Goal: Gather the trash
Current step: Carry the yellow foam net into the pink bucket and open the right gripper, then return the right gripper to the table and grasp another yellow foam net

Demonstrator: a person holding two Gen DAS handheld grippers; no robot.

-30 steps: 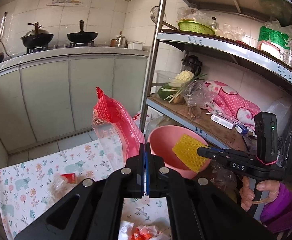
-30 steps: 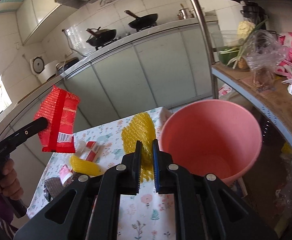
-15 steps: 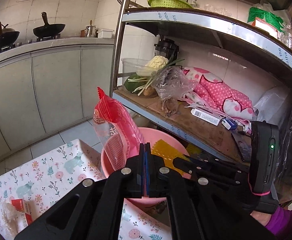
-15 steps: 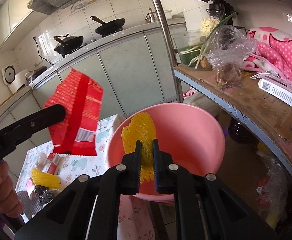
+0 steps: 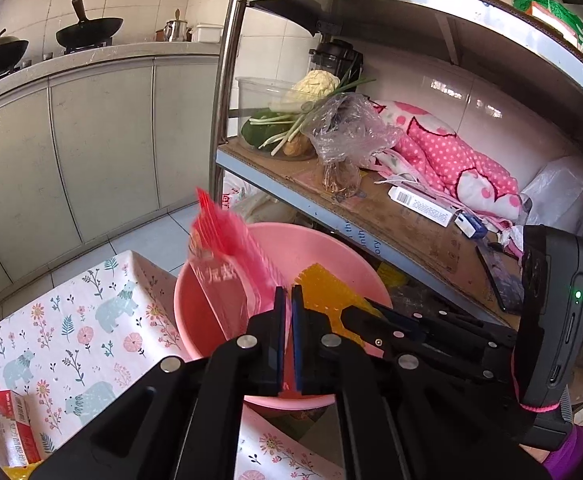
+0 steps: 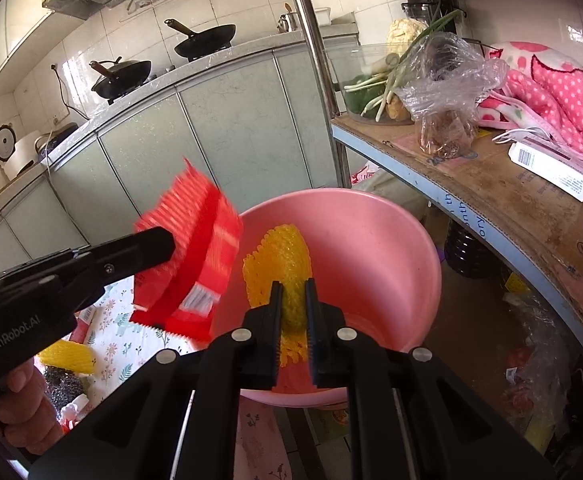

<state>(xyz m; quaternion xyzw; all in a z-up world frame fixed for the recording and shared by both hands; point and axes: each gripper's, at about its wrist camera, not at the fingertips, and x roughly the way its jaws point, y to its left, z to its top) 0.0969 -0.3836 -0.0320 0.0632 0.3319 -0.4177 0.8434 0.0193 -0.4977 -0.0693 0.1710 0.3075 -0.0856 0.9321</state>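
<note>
Over the pink basin (image 6: 371, 248) at frame centre, right gripper (image 6: 293, 304) clenched on yellow foam net (image 6: 279, 264), left gripper (image 5: 285, 312) just easing open, red wrapper (image 5: 227, 264) blurred between its jaws; release both low inside the rim.

The left gripper (image 5: 286, 300) rises from the bottom centre of its own view, pitched downward, its two black jaws upright and parallel with a thin slit between the blue pads; they have just been opening, and whether the pads still press on the red wrapper (image 5: 227, 268) blurred at their tips cannot be told. In the right wrist view it reaches in from the left edge, a bare hand (image 6: 19, 404) wrapped round its grip at lower left. The right gripper (image 6: 293, 300) also points downward, jaws closed on a yellow foam net (image 6: 281, 256). In the left view it enters from the right, a purple sleeve (image 5: 575, 448) at the lower right corner.
</note>
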